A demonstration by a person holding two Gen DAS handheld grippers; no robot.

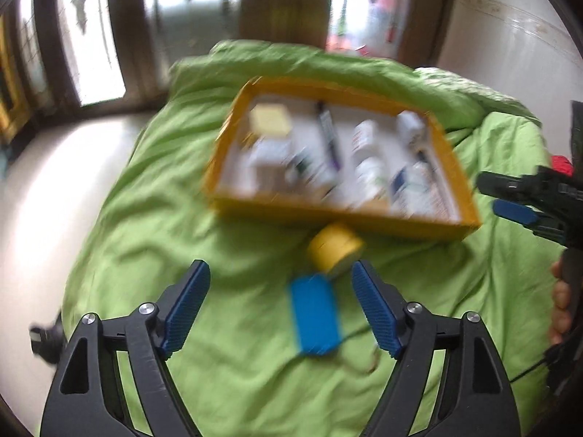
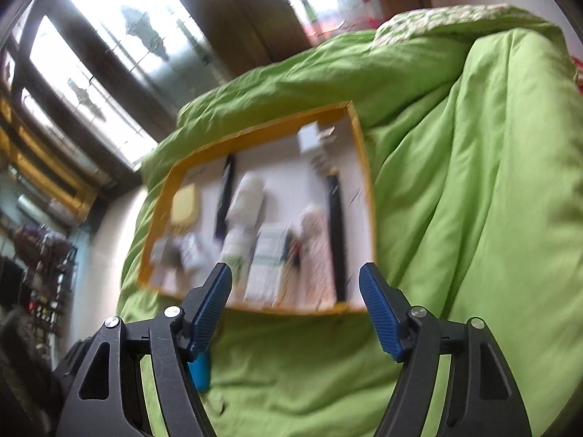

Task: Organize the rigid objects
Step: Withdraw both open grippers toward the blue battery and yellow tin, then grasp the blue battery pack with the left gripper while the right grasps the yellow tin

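Observation:
A shallow yellow box (image 1: 233,123) with a white floor lies on the green bedcover; it holds several bottles, cartons and pens, all blurred. In front of it a yellow tape roll (image 1: 333,247) and a flat blue case (image 1: 315,315) lie on the cover. My left gripper (image 1: 280,309) hovers above them, open, nothing between its blue pads; the case shows in the gap. The right gripper (image 1: 506,196) enters at that view's right edge. In the right wrist view the right gripper (image 2: 295,307) stands open and empty over the box's (image 2: 362,145) near edge. The blue case (image 2: 199,371) peeks behind its left finger.
The green bedcover (image 1: 153,218) rises in a thick fold (image 2: 492,145) to the right of and behind the box. A pale floor (image 1: 40,196) and tall windows (image 1: 94,36) lie to the left. A person's hand (image 1: 561,302) shows at the right edge.

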